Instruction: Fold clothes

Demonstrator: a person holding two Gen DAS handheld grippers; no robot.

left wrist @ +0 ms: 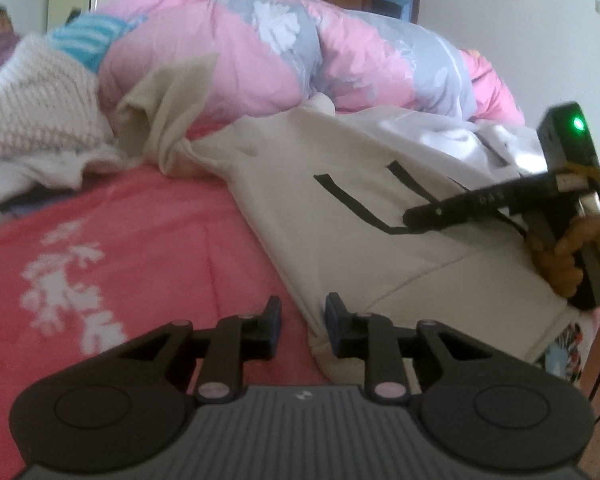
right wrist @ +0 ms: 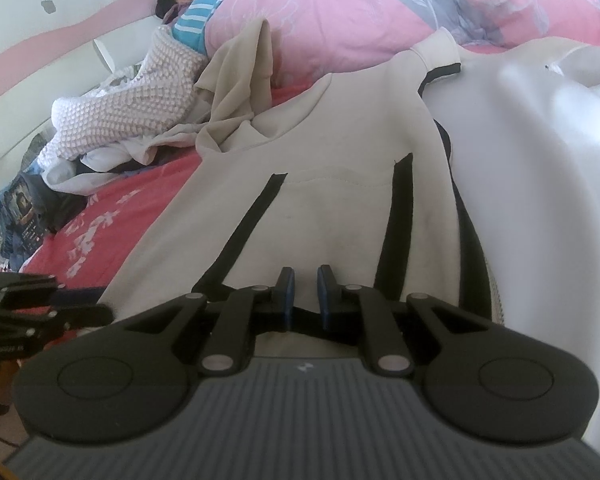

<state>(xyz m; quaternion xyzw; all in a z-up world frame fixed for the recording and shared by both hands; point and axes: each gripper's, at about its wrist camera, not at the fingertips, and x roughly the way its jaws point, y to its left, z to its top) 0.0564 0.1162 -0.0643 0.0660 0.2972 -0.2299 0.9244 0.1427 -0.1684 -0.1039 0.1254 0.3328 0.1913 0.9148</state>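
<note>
Positioning at hem of cream black-striped cotton sweatshirt (right wrist: 332,208) on red bed (left wrist: 120,240). Left gripper (left wrist: 303,322), right gripper (right wrist: 303,294): jaws released, empty. Next, probably: clench on hem corners.

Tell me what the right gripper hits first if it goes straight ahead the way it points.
Most likely the cream sweatshirt: the right gripper, slightly open, points along its front between the two black stripes. How high the fingers ride above the cloth is unclear.

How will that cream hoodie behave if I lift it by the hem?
The hoodie is probably floppy: it drapes in soft folds, so it should sag. It looks thick, so likely fairly heavy. Its sleeve lies on the quilt and may drag.
</note>
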